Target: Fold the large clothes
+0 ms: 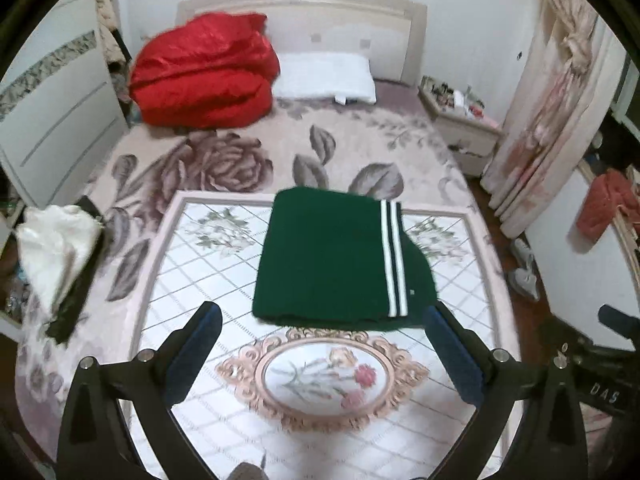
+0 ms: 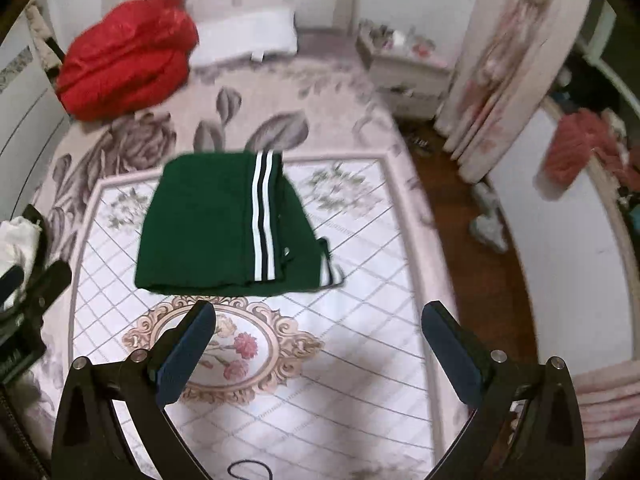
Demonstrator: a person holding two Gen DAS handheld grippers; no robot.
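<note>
Hovering above the bed (image 1: 100, 184) with both sets of jaws spread wide and nothing between them, I look down on the green garment (image 1: 328, 256), which lies folded into a neat rectangle on the white patterned mat (image 1: 208, 280), toward the mat's far edge and about midway across the bed. My left gripper (image 1: 322, 316) and my right gripper (image 2: 318, 314) are both clear of the cloth; neither touches it.

As I judge it, the fold looks close to finished, so the main danger now is undoing it. In the right wrist view a striped cuff or hem (image 2: 330, 268) pokes out past the near right corner of the stack. If I reach for that loose bit with one jaw and tug, I could drag the upper layers sideways and skew the whole rectangle. Pinching too shallowly would let the knit slip free; pinching too deep might catch the mat as well and lift it along.

Another risk is my two tools meeting: the left one shows at the left rim of the right wrist view, so crossing paths over the stack could knock them together.

Both views are smeared, so I cannot tell how tidy the edges truly are. The white cloth (image 1: 56, 248) at the bed's left edge and the red quilt (image 1: 204, 72) by the headboard lie well apart.
</note>
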